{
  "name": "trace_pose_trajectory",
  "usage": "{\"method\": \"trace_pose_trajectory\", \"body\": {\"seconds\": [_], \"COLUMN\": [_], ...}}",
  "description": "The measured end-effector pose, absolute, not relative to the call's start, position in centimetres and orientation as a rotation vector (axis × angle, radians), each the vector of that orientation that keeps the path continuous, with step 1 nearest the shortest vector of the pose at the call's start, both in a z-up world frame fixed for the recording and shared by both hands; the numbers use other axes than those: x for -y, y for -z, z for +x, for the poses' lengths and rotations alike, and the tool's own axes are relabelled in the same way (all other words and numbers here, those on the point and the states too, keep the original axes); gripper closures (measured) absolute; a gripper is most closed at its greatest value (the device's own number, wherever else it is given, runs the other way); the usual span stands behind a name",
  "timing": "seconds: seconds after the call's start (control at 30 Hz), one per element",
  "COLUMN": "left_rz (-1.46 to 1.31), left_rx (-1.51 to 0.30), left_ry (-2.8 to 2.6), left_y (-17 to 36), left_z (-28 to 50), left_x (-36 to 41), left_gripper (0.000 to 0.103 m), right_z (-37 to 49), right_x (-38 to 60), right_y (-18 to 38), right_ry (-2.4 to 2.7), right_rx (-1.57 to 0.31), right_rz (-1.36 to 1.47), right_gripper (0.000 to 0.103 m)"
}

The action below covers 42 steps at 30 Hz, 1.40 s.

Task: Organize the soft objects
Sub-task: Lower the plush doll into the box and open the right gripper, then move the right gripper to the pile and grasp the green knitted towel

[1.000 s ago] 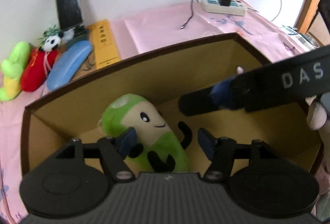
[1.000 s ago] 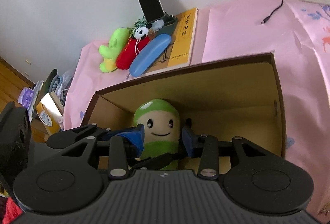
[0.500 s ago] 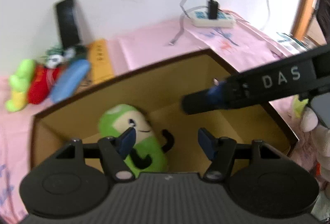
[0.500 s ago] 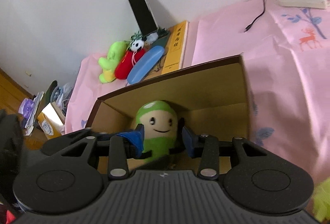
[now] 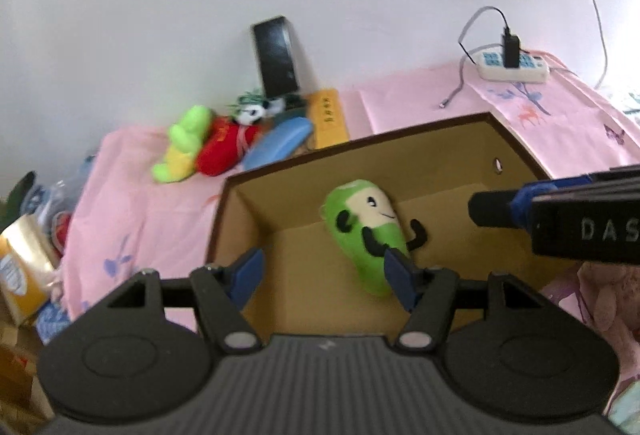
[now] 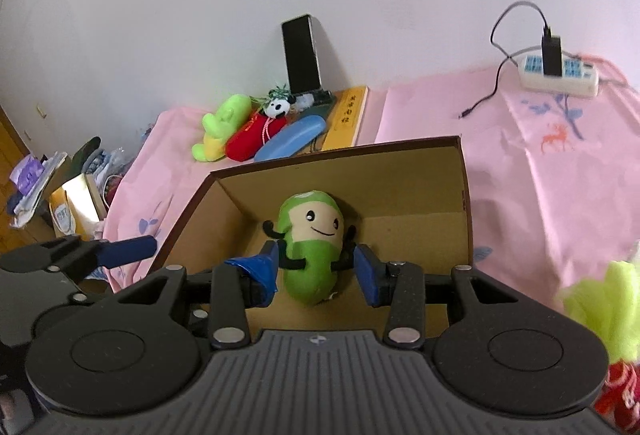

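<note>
We see the green bean plush lying inside the open cardboard box, smiling face up, its head resting toward the far wall at 12 o'clock. Our right gripper hovers above it, the blue pads standing either side of the toy in the right wrist view; its jaws are opening and they press on nothing, so the plush lies released on the box floor. In the left wrist view the same plush sits just beyond our left gripper, whose jaws are spread wide and empty, the right pad overlapping the toy's lower end in the picture only. The right gripper's finger reaches in from 3 o'clock over the box's right side.

Beyond the box at 11 o'clock, on the pink cloth covering the tabletop, 3 soft things lie side by side: a lime-yellow plush, a red plush with a small panda on top, and a blue case. Behind them a dark phone leans against the white wall, beside a yellow book. At 1 o'clock a white power strip carries a black charger. At 4 o'clock a fuzzy lime toy pokes in.
</note>
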State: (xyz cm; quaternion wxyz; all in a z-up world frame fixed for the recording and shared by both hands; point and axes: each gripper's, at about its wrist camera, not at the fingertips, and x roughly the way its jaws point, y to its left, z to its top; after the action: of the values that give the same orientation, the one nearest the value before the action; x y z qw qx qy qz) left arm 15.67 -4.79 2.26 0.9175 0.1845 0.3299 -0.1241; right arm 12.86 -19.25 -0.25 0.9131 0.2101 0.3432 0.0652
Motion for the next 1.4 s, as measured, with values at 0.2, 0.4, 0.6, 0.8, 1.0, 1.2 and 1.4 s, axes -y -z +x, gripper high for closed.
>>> {"method": "trace_pose_trajectory", "body": {"seconds": [0.2, 0.4, 0.6, 0.8, 1.0, 1.2, 1.4], "left_rz": [0.366, 0.366, 0.353, 0.327, 0.283, 0.203, 0.205], "left_rx": [-0.637, -0.614, -0.608, -0.627, -0.649, -0.693, -0.719], "left_ry": [0.174, 0.106, 0.081, 0.089, 0.101, 0.132, 0.215], "left_y": [-3.0, -3.3, -3.3, -2.6, -1.9, -0.8, 1.6], "left_z": [12.7, 10.6, 9.3, 8.6, 8.2, 7.5, 4.9], "left_x": [4.3, 4.1, 4.2, 3.9, 2.6, -0.4, -3.0], "left_gripper": [0.036, 0.034, 0.034, 0.032, 0.032, 0.032, 0.032], "right_z": [11.0, 9.2, 7.6, 6.9, 6.1, 5.5, 4.8], "right_x": [18.2, 17.8, 17.8, 17.6, 17.5, 17.9, 18.2], "right_y": [-0.4, -0.7, -0.3, 0.7, 1.2, 2.3, 3.8], "right_ry": [-0.109, -0.090, -0.089, -0.112, -0.116, -0.176, -0.254], "right_rx": [-0.716, -0.692, -0.660, -0.692, -0.709, -0.747, -0.801], "right_rz": [0.413, 0.411, 0.424, 0.458, 0.440, 0.462, 0.508], "right_gripper": [0.076, 0.076, 0.075, 0.075, 0.075, 0.075, 0.076]}}
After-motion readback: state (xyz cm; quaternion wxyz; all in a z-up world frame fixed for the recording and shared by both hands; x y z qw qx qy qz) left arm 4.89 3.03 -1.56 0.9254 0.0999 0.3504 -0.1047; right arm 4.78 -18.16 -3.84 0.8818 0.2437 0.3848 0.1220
